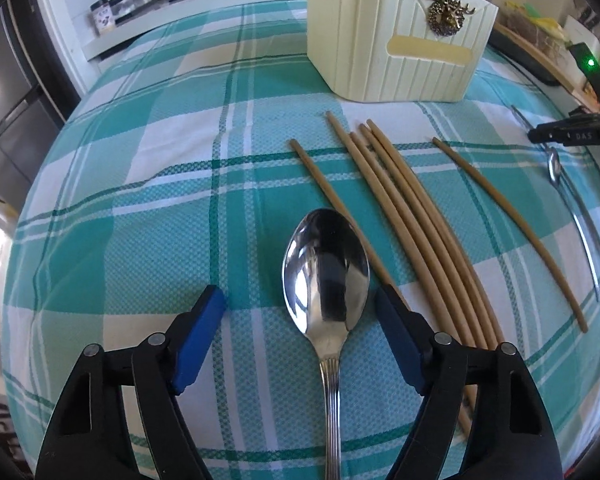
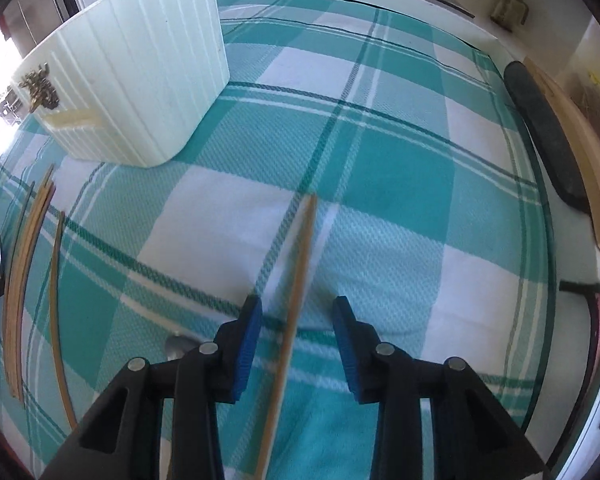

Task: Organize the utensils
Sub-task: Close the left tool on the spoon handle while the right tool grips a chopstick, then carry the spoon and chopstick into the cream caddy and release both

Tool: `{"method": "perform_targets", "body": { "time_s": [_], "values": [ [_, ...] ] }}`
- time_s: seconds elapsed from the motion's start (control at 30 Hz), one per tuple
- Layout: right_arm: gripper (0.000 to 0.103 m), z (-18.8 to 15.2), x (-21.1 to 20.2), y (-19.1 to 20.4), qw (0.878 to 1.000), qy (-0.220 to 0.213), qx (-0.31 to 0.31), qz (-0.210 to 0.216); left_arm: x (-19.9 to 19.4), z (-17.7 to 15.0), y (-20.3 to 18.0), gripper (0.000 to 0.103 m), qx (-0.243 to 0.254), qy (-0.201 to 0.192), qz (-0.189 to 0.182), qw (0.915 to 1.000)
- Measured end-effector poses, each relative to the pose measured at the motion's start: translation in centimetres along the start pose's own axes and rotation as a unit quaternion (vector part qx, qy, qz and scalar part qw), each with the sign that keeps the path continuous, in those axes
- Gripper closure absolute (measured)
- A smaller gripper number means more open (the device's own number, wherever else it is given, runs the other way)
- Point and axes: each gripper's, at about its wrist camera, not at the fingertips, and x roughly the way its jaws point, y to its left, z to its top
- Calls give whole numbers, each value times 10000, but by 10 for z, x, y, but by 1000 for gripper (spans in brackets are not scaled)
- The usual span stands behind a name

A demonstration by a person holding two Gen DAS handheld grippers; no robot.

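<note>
Left wrist view first: left gripper (image 1: 300,294) wide open at six o'clock, pointing steeply down at the checked tablecloth (image 1: 140,208). Between the blue pads (image 1: 198,344), lying on the cloth, a big steel spoon (image 1: 326,272), bowl towards twelve, handle running back to six; clear gaps on both sides, nothing gripped. Just past the right pad, towards one o'clock, a lone chopstick (image 1: 332,200). Beside that, a bundle of chopsticks (image 1: 412,220) fanned from twelve to five. Further out at three, another single stick (image 1: 512,232), then a small spoon (image 1: 555,168) and more thin metal cutlery near the rim, with the black tip of the right gripper (image 1: 568,134) above them. Farthest, at twelve to one, a cream ribbed holder (image 1: 380,40), standing upright on the cloth, well apart from the sticks.

Right wrist view: right gripper (image 2: 298,302) partly open at six o'clock. Between its pads, a blurred chopstick (image 2: 300,264) aimed at twelve, touching neither pad; cannot tell whether lifted or lying flat. At nine, the other sticks (image 2: 20,280). At ten to eleven, the same holder (image 2: 140,80).
</note>
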Motion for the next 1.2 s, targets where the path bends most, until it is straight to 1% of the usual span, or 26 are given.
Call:
{"method": "perform_targets", "body": {
  "time_s": [0.03,0.07,0.1,0.13,0.17,0.23,0.33,0.4,0.47,0.53,0.63,0.77,0.97,1.03,1.2],
  "values": [
    [68,7,3,0,10000,-47,31,-29,1,2,1,28,-17,-25,-9,10000],
    [74,13,5,1,9999,-64,90,-29,2,4,2,30,-33,-57,-17,10000],
    [79,19,7,0,9998,-86,173,-10,1,5,2,37,-34,-102,-28,9999],
    [94,24,8,-1,9996,-118,273,-1,1,7,3,54,-9,-157,-51,9999],
    [97,28,9,-4,9992,-156,379,-28,0,8,5,60,31,-223,-88,9997],
    [97,30,9,-10,9978,-256,614,-47,-1,9,10,61,30,-241,-184,9995],
    [97,23,-13,-17,9931,-738,905,89,-9,7,20,61,-113,-340,-265,9990],
    [97,13,-42,-23,9871,-1125,1098,288,-22,6,26,61,-228,-497,-373,9978],
    [97,-1,-72,-23,9820,-1430,1165,406,-39,3,30,61,-316,-685,-470,9960],
    [97,-12,-100,-21,9779,-1692,1127,488,-59,1,35,61,-358,-897,-566,9937],
    [97,-39,-146,-10,9718,-2046,1012,588,-87,-2,39,61,-361,-1162,-646,9905],
    [97,-70,-193,5,9635,-2384,935,777,-121,-8,43,61,-300,-1477,-746,9858],
    [97,-101,-231,26,9539,-2742,853,875,-156,-12,47,61,-337,-1782,-882,9795],
    [97,-106,-240,32,9509,-2860,831,841,-166,-13,48,61,-352,-1865,-934,9774],
    [97,-105,-260,42,9412,-3190,763,806,-184,-5,52,61,-373,-2027,-1014,9733]
  ]
}}
